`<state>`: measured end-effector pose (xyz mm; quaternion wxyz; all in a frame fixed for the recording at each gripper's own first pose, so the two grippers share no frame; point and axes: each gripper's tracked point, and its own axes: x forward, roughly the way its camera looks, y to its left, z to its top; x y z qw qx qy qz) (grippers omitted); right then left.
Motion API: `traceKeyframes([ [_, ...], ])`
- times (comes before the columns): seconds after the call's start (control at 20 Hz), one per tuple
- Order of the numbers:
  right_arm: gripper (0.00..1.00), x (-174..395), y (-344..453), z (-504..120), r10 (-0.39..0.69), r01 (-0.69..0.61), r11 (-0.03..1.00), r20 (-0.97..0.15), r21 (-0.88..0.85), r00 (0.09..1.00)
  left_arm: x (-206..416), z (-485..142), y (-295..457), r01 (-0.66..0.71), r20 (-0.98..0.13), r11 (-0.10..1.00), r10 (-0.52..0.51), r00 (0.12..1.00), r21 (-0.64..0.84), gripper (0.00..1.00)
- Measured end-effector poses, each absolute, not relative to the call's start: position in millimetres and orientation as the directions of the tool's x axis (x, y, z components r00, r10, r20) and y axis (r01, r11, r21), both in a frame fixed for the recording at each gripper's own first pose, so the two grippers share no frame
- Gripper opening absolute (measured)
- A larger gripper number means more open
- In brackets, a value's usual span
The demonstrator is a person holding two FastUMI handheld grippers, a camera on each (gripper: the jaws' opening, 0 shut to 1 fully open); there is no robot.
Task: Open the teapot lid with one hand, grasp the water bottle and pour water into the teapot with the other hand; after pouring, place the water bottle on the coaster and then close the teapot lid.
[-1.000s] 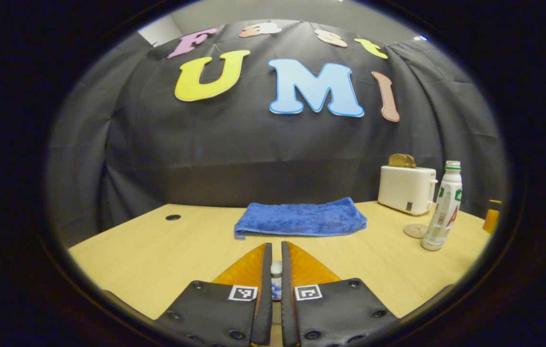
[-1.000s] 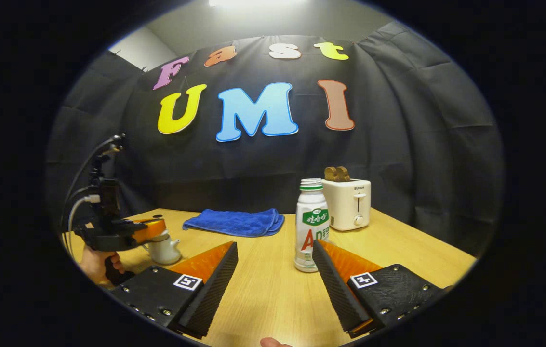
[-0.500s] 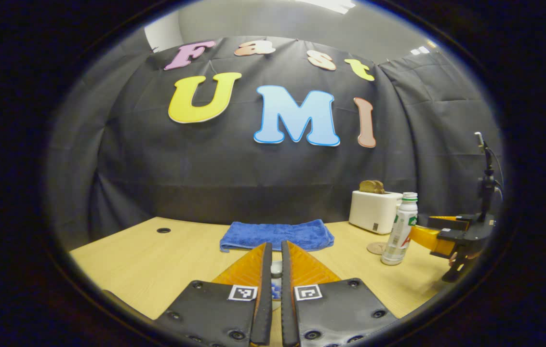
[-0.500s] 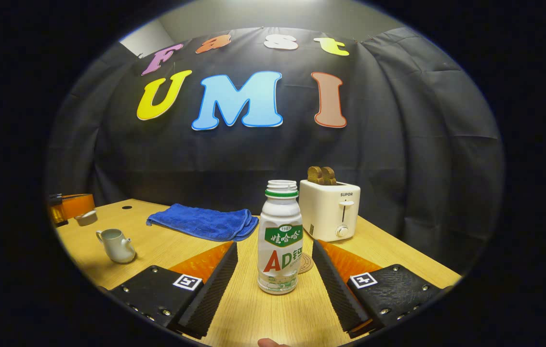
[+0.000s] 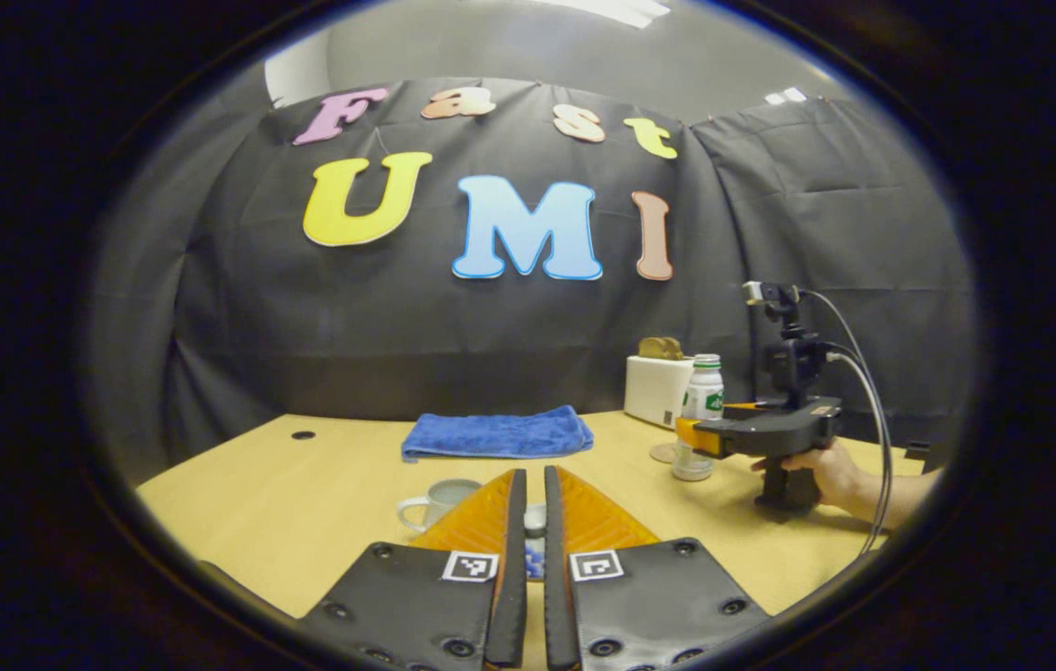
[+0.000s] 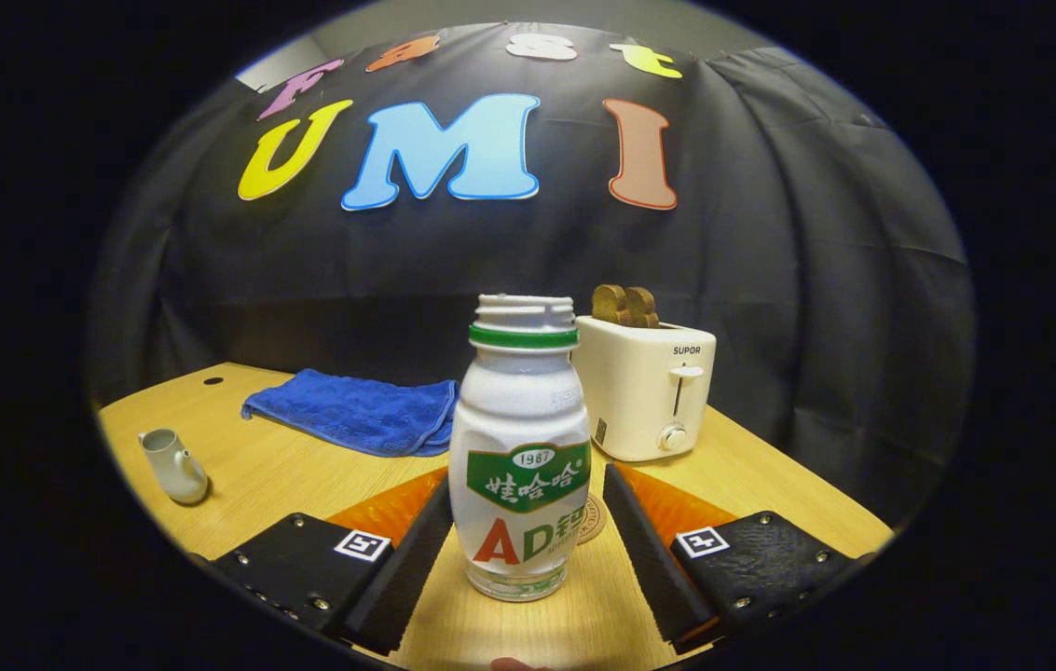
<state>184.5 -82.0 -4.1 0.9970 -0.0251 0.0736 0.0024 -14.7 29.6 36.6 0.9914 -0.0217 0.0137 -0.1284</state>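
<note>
A white teapot [image 5: 435, 500] stands open on the wooden table, just beyond and below my left gripper [image 5: 528, 503]. That gripper is shut on the small teapot lid [image 5: 535, 533], held above the table. A white water bottle [image 6: 520, 447] with a green neck ring and no cap stands upright between the fingers of my open right gripper [image 6: 526, 480]; a gap shows at its right finger. The round coaster [image 6: 595, 518] lies just behind the bottle. The teapot [image 6: 172, 465] is also far to the left in the right gripper view. From the left gripper view, the right gripper [image 5: 688, 434] reaches the bottle [image 5: 700, 417].
A folded blue towel [image 5: 496, 433] lies at the back middle of the table. A white toaster [image 6: 645, 387] with bread in it stands behind the bottle. A hand [image 5: 828, 472] holds the right gripper's handle. A small hole [image 5: 303, 435] is in the tabletop at the back left.
My right gripper has moved forward until the bottle stands between its fingers. My left gripper has pulled back with the lid, so the open teapot now shows in front of it.
</note>
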Motion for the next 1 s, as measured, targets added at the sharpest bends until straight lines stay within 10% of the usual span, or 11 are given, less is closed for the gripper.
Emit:
traceKeyframes([
  [0.3,0.74,187.3,-74.3,-14.8,0.026,-0.039,0.997,-0.179,-0.071,0.984,-48.7,37.7,4.9,0.313,0.005,0.948,-0.313,0.95,-0.05,0.19],
  [1.0,0.71,156.3,23.7,3.7,0.088,-0.203,0.827,-0.235,-0.524,0.968,-101.8,20.5,13.2,0.359,0.01,0.933,-0.359,0.933,-0.034,0.18],
])
